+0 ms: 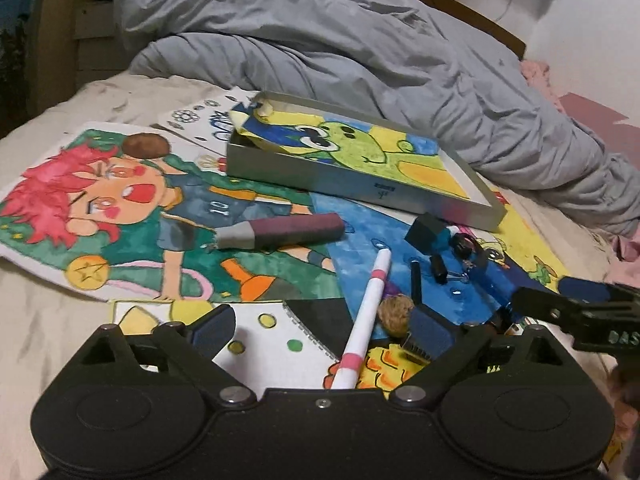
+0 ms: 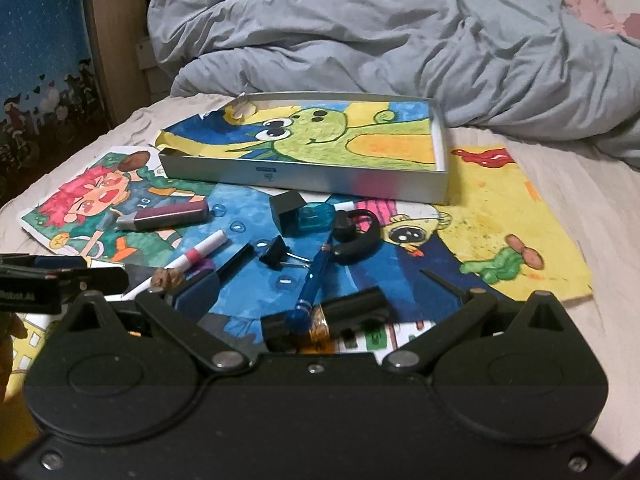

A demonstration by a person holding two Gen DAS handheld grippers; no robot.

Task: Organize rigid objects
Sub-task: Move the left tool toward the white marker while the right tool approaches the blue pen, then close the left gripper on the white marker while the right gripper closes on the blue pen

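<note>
Soft bedding under loose drawings gives you a slippery base: with your left gripper [image 1: 324,332] wide open and empty astride the white pen [image 1: 370,308], and your right gripper [image 2: 324,292] equally open over the blue pen [image 2: 314,280], either could roll away short of the metal tray [image 2: 316,180].

Both cameras sit low over a bed, each looking forward past its own tool toward a crumpled grey duvet [image 1: 320,40] at the far end. The left wrist view stands left of the right one and faces slightly rightward; the right tool [image 1: 576,312] pokes into its right edge. The 2 views share the metal tin [image 2: 304,184], the scattered small items and the drawings, all close.
</note>
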